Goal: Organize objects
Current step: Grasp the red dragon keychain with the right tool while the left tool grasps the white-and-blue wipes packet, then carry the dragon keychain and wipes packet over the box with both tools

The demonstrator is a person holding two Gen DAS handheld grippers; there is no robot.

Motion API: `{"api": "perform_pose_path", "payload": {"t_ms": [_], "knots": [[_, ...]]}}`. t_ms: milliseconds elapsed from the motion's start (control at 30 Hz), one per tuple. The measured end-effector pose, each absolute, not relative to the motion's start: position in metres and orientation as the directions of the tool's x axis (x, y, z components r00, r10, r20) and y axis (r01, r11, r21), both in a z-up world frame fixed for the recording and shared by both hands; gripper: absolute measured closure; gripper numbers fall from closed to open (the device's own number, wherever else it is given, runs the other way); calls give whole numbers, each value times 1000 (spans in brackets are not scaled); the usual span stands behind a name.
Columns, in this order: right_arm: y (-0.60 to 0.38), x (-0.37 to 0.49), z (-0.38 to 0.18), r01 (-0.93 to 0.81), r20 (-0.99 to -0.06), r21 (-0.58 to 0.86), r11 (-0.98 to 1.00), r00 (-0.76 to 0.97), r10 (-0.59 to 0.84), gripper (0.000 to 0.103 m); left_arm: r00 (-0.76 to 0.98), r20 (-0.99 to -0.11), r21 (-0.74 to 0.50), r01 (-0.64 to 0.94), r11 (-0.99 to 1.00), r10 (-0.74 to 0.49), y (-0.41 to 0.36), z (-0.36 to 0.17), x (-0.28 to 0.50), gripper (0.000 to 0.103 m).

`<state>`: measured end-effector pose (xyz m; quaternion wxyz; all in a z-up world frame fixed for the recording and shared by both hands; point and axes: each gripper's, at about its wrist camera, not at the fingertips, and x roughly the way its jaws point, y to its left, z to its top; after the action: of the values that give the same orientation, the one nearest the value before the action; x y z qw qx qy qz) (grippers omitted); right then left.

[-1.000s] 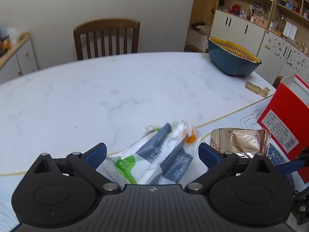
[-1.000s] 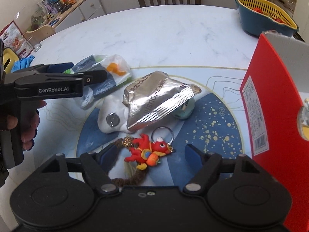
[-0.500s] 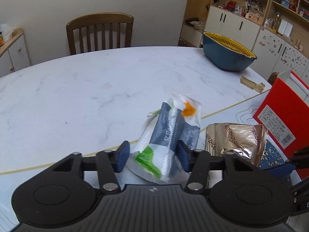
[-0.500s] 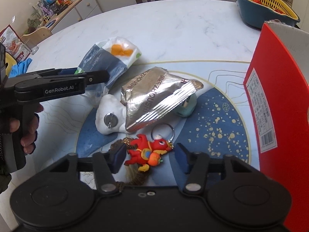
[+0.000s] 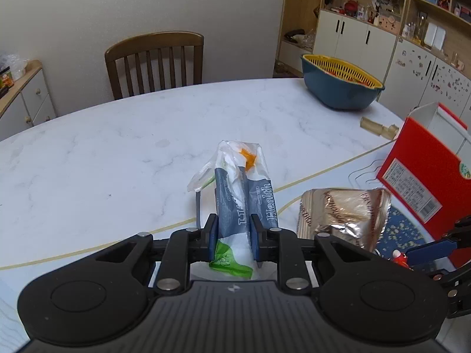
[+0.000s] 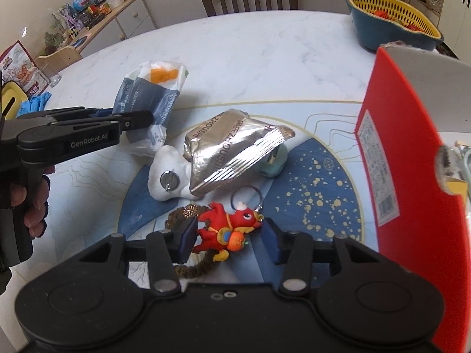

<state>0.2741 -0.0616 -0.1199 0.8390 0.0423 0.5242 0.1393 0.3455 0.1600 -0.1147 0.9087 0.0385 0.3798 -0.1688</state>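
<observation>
My left gripper [image 5: 234,229] is shut on a blue, white and green tissue pack [image 5: 244,182] in clear plastic, held upright just off the marble table [image 5: 117,153]. From the right wrist view, that gripper [image 6: 141,119] clamps the pack [image 6: 147,97] at the left, with a hand on its handle. The right gripper [image 6: 229,235] points down at a red dragon keychain [image 6: 229,226] lying on the blue mat [image 6: 309,194]. Its jaws are closing, with the toy between them and the pads touching its two ends.
A silver foil snack bag [image 6: 232,150] leans on a white lump [image 6: 164,173] and a teal object [image 6: 272,164]. A tall red box [image 6: 412,147] stands open at the right. A blue and yellow basket [image 5: 338,88] sits at the far edge, a chair [image 5: 156,61] behind the table.
The left jaws went from wide open to shut on the tissue pack and raised it upright. The right jaws narrowed around the red keychain, which has stayed in place.
</observation>
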Motion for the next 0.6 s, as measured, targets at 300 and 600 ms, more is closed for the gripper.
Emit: {"api": "perform_pose_path", "payload": {"t_ms": [300,600], "knots": [[-73,257,-84,-209,-837,221,953,461,296,57,662,-684,-90,340,936,-306,158,-79,314,82],[-83,239,-48,-226,-819,200,953,496,289,57,656,-663,-133,372,919,-362,135,-36,277,82]]}}
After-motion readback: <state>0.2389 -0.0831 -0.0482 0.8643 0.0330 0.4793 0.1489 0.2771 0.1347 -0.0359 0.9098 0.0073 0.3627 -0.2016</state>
